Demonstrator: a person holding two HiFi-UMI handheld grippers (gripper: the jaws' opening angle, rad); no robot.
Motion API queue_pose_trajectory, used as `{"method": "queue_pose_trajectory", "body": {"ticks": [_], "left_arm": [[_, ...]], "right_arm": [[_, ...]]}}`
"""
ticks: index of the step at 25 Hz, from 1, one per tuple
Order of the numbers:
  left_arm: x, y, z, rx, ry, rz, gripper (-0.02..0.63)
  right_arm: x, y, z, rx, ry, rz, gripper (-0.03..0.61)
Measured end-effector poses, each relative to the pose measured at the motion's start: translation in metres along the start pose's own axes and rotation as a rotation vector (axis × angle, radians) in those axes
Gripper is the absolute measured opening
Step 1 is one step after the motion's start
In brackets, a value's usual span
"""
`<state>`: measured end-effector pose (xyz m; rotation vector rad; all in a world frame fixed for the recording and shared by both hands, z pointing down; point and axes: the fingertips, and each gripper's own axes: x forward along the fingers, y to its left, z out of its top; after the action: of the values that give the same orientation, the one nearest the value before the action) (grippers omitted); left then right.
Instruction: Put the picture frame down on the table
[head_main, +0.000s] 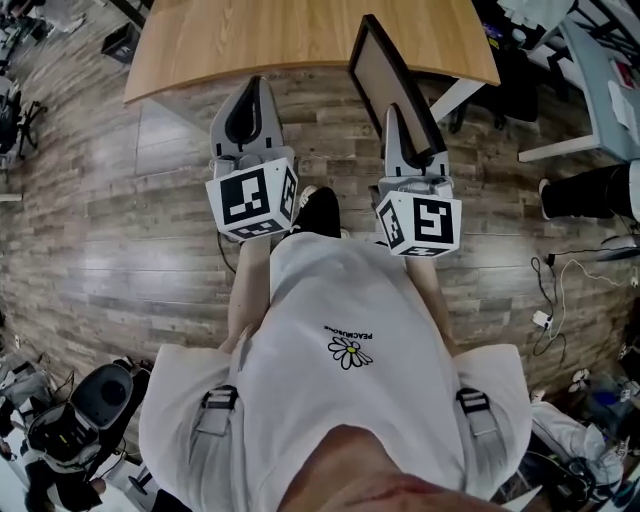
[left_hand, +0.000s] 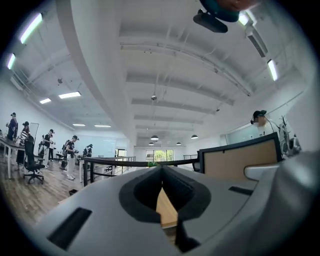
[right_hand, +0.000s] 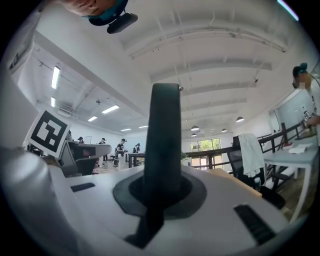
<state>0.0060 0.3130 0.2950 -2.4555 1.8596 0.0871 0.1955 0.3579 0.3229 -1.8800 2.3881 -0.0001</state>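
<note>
The picture frame (head_main: 385, 75) is black-edged with a tan panel. It stands upright on its edge in the air, leaning over the near right part of the wooden table (head_main: 300, 35). My right gripper (head_main: 415, 140) is shut on its lower edge. In the right gripper view the frame's black edge (right_hand: 164, 140) rises straight up from between the jaws. My left gripper (head_main: 247, 115) hangs beside it at the table's near edge, shut and holding nothing. The left gripper view shows the frame's tan panel (left_hand: 240, 160) to the right.
A white desk (head_main: 600, 80) stands at the far right, with a person's dark trouser leg (head_main: 590, 190) below it. Cables (head_main: 560, 290) lie on the wood floor at right. Dark equipment (head_main: 90, 400) sits at the lower left. People stand in the background of the left gripper view (left_hand: 70, 150).
</note>
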Motion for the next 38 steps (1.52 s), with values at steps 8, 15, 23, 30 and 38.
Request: {"method": "queue_pose_trajectory", "body": {"ticks": [8, 15, 23, 30, 38], "left_arm": [[0.061, 0.021, -0.008, 0.013, -0.036, -0.008, 0.017], [0.164, 0.056, -0.02, 0.0, -0.036, -0.028, 0.016], [0.286, 0.116, -0.047, -0.046, 0.024, -0.075, 0.016], [0.369, 0.178, -0.028, -0.013, -0.048, -0.082, 0.016], [0.407, 0.202, -0.036, -0.04, -0.065, -0.049, 0.016]], "right_arm": [[0.052, -0.014, -0.008, -0.062, -0.008, -0.016, 0.02], [0.153, -0.029, -0.014, -0.085, -0.01, -0.038, 0.02], [0.288, -0.029, -0.03, -0.089, 0.043, -0.067, 0.02], [0.399, -0.023, -0.03, -0.021, 0.046, -0.136, 0.02], [0.444, -0.041, -0.046, -0.012, 0.081, -0.159, 0.02]]}}
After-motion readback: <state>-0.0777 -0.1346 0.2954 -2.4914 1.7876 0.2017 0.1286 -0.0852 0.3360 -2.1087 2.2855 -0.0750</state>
